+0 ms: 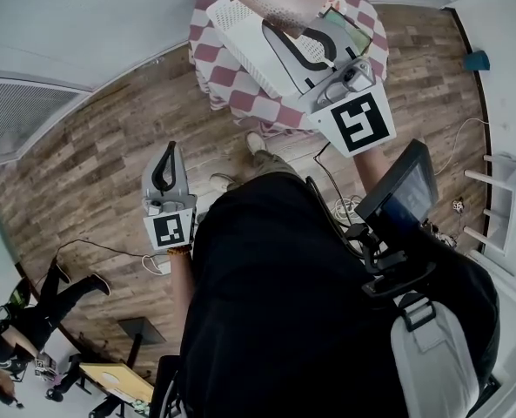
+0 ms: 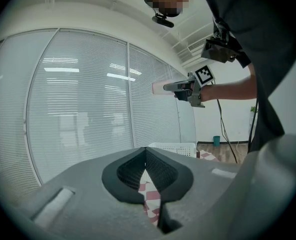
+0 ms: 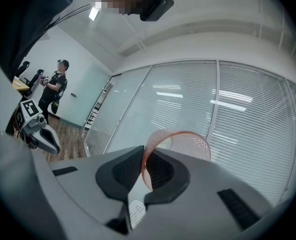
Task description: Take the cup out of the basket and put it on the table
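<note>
Translucent pinkish-orange plastic cup, finely dotted all over. White perforated plastic basket. Red-and-white checked cloth over the round table. Brown wood-plank floor. Pale grey left gripper and right gripper, with black ribbed pads and black-and-white square markers on the cubes.

Black shirt; left hand-held gripper, right hand-held gripper grey, black-padded.
</note>
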{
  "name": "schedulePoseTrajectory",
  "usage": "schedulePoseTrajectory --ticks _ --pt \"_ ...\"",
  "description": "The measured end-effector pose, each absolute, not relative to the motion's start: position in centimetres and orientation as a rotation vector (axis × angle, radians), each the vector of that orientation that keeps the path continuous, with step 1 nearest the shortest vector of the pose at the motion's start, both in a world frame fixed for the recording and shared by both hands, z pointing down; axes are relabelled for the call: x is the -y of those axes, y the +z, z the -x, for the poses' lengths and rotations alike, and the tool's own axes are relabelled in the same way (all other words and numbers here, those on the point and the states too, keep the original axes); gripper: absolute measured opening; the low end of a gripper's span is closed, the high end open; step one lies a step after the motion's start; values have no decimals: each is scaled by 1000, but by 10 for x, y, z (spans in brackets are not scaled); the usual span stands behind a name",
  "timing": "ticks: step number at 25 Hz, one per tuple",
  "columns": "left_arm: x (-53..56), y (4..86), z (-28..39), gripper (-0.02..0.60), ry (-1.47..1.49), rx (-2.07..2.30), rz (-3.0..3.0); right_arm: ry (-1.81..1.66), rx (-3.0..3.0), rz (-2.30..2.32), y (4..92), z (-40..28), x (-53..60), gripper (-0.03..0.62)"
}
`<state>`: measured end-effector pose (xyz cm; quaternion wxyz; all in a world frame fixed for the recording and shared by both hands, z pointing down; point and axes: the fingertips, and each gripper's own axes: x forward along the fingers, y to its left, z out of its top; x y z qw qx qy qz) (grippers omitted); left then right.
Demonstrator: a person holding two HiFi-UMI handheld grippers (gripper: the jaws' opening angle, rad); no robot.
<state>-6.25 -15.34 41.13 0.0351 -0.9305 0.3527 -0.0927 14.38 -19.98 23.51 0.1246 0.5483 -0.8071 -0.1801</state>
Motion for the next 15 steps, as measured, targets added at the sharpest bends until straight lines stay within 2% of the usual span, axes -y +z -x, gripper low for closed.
schedulePoseTrajectory --ticks 15 --pt "154 403 33 6 -259 -963 2885 -491 2426 -1546 236 -125 176 23"
